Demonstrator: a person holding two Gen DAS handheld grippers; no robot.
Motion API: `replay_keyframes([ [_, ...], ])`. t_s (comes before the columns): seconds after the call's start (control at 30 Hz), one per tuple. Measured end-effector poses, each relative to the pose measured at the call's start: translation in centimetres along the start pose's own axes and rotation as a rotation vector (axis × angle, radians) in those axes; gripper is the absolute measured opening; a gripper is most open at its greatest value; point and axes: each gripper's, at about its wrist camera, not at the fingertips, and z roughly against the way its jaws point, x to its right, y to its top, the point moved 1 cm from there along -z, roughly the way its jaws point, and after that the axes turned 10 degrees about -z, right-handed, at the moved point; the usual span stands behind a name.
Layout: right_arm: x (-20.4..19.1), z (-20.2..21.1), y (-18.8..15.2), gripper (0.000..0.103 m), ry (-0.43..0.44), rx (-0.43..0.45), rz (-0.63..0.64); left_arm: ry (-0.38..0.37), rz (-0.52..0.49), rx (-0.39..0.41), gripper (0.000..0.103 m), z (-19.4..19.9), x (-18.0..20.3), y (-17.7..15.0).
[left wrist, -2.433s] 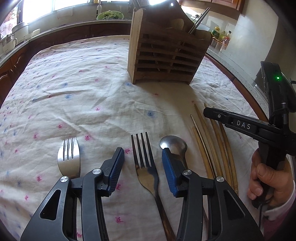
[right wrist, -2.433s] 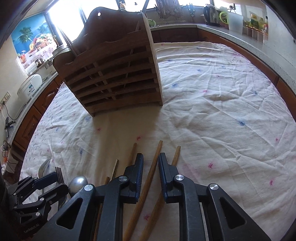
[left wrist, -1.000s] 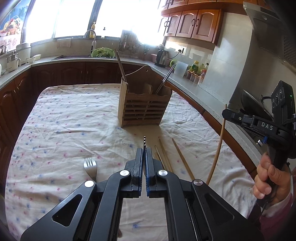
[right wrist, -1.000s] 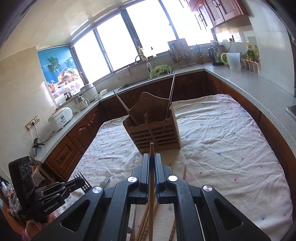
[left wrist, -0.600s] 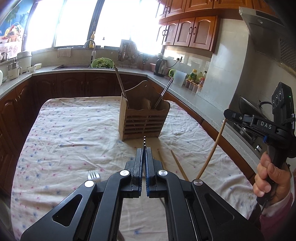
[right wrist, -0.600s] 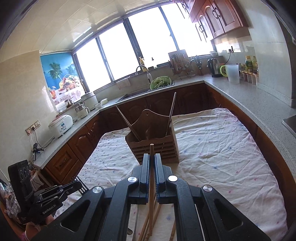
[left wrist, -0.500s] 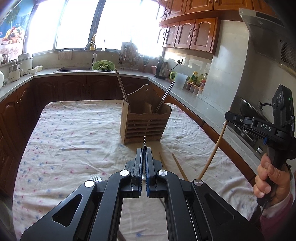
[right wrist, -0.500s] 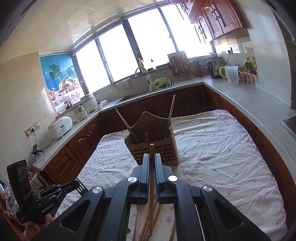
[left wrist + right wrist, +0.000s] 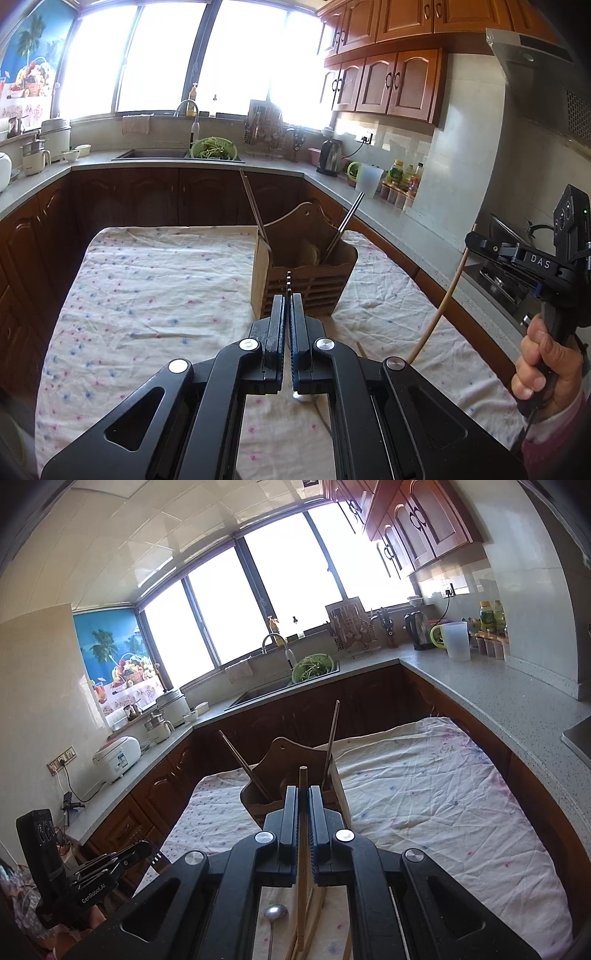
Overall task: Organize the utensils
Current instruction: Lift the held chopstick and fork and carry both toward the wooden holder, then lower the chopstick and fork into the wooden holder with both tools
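L gripper (image 9: pixel 287 295) is seen closed on a fork (image 9: pixel 288 277); only the tine tips are shown poking out above the pads, edge-on, w/ the rest hidden between the jaws. It is held above a white cloth w/ pink/blue dots (image 9: pixel 155 295) spread over the table. In the right-wrist view the same L gripper (image 9: pixel 157 856) is spotted at far left, fork tines visible at its tip. Ahead, center, a wooden utensil caddy (image 9: pixel 303 273) is stood on the cloth; two chopsticks are already leaned inside it, one dark stick at the left corner (image 9: pixel 253 206), one metal-looking at the right (image 9: pixel 345 225). Below the L gripper a spoon bowl (image 9: pixel 301 397) is partly glimpsed on the cloth; in the right-wrist view the spoon (image 9: pixel 275 914) is lain on the cloth beside a few loose wooden chopsticks (image 9: pixel 317 915). R gripper (image 9: pixel 303 794) is clamped on a wooden chopstick (image 9: pixel 303 845), held roughly upright, tip sticking up past the pads, in line w/ the caddy (image 9: pixel 284 753) behind. From the left-wrist view, R gripper (image 9: pixel 472 236) is seen at far right, chopstick (image 9: pixel 443 306) hung down slanted from it, handle gripped by a hand (image 9: pixel 546 362) in a pink sleeve (image 9: pixel 550 443).
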Motion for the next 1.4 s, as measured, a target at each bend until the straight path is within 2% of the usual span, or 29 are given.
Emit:
replay_keyframes([
  [0.4, -0.9, -2.5, 7.6, 0.005, 0.022, 0.144, -0.024, 0.08, -0.012, 0.132, 0.001, -2.6, -2.6, 7.3],
  [0.7, -0.8, -6.2, 11.8, 0.005, 0.017, 0.235, -0.047, 0.142, -0.03, 0.154, 0.001, -7.2, -4.1, 10.9],
  [0.9, 0.3, -9.4, 11.7, 0.005, -0.004, 0.224, -0.055, 0.166, -0.04, 0.118, 0.002, -10.8, -4.2, 10.4],
  [1.17, 2.3, -12.3, 10.0, 0.005, -0.02, 0.185, -0.09, 0.165, -0.038, 0.065, 0.002, -13.4, -3.8, 8.7],
  [1.4, 1.5, -13.8, 8.9, 0.005, -0.018, 0.15, -0.055, 0.146, -0.078, 0.018, 0.002, -15.2, -2.8, 8.0],
])
